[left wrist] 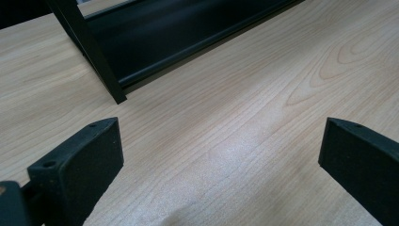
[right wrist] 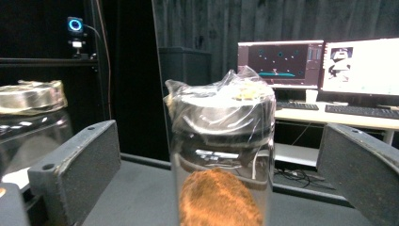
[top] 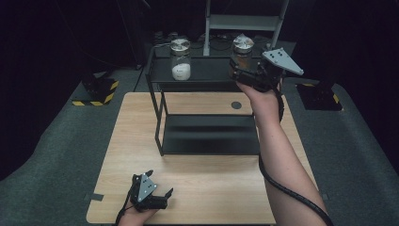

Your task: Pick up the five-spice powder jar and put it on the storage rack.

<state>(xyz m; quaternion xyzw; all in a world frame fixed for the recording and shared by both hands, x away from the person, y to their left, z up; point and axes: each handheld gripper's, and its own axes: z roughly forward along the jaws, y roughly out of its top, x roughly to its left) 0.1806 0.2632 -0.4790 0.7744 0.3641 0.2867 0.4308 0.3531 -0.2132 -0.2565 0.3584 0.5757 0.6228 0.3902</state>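
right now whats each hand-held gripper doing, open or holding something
left hand-held gripper: open, nothing between its jaws, over the table.
right hand-held gripper: open, jaws either side of the jar of brown powder, not gripping it.

1. Setting: a recording lab with black curtains and grey carpet floor.
2. Far side: desk with two lit monitors and keyboards.
3. Mounted camera; hazard-striped stand bases beside a wooden table.

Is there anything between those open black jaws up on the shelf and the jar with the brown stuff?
Nothing visible. The right gripper has its jaws wide apart with the brown-filled jar standing between them, pads clear of the glass.
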